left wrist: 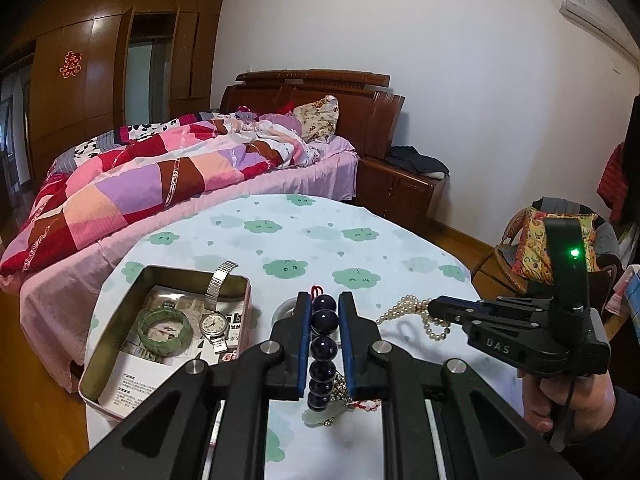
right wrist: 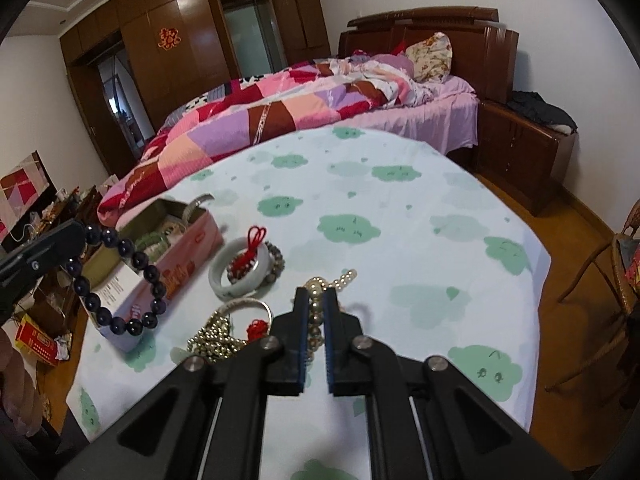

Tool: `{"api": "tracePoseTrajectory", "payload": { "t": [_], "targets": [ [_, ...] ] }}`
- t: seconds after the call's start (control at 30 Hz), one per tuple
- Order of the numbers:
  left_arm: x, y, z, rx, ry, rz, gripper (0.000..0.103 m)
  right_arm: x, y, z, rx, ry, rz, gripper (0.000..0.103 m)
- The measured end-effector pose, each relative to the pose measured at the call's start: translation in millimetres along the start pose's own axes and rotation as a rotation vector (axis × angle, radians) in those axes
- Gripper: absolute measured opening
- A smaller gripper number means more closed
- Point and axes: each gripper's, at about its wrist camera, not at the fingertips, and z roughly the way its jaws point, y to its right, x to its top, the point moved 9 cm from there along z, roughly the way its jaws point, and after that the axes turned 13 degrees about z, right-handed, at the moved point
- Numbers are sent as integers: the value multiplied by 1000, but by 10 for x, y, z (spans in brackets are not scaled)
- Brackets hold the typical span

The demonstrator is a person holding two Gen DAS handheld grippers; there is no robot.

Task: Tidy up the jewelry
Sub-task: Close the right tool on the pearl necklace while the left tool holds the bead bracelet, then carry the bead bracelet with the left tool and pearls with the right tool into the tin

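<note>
My left gripper (left wrist: pixel 325 300) is shut on a dark bead bracelet (left wrist: pixel 322 354), lifted above the table; the bracelet also hangs in the right wrist view (right wrist: pixel 132 280) beside the pink tin (right wrist: pixel 176 256). The open tin (left wrist: pixel 120 360) holds a green bangle (left wrist: pixel 164 326) and a silver watch (left wrist: pixel 212 320). My right gripper (right wrist: pixel 316 294) is shut on a pearl necklace (right wrist: pixel 320 304), which also shows in the left wrist view (left wrist: pixel 412 312). A white bangle (right wrist: pixel 244 270) with a red knot, a gold chain (right wrist: pixel 218 338) and a thin silver bangle (right wrist: pixel 248 304) lie on the table.
The round table has a white cloth with green clouds (right wrist: pixel 400 220). A bed with a patchwork quilt (left wrist: pixel 140 176) stands behind it. A wooden nightstand (right wrist: pixel 524 148) is at the right, a wicker chair (left wrist: pixel 532 256) beside the table.
</note>
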Motion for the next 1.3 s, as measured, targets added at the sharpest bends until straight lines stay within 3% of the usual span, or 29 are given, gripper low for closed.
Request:
{"api": "tracePoseTrajectory", "payload": {
  "t": [0.57,1.3],
  "targets": [
    [153,-324,-202,44,41,-44,13,205,-370,-227,84,74,-27,9],
    [68,-1191,-270,181,24,-130,13,436,-1223,-52,201,82,-124,9]
  ]
}}
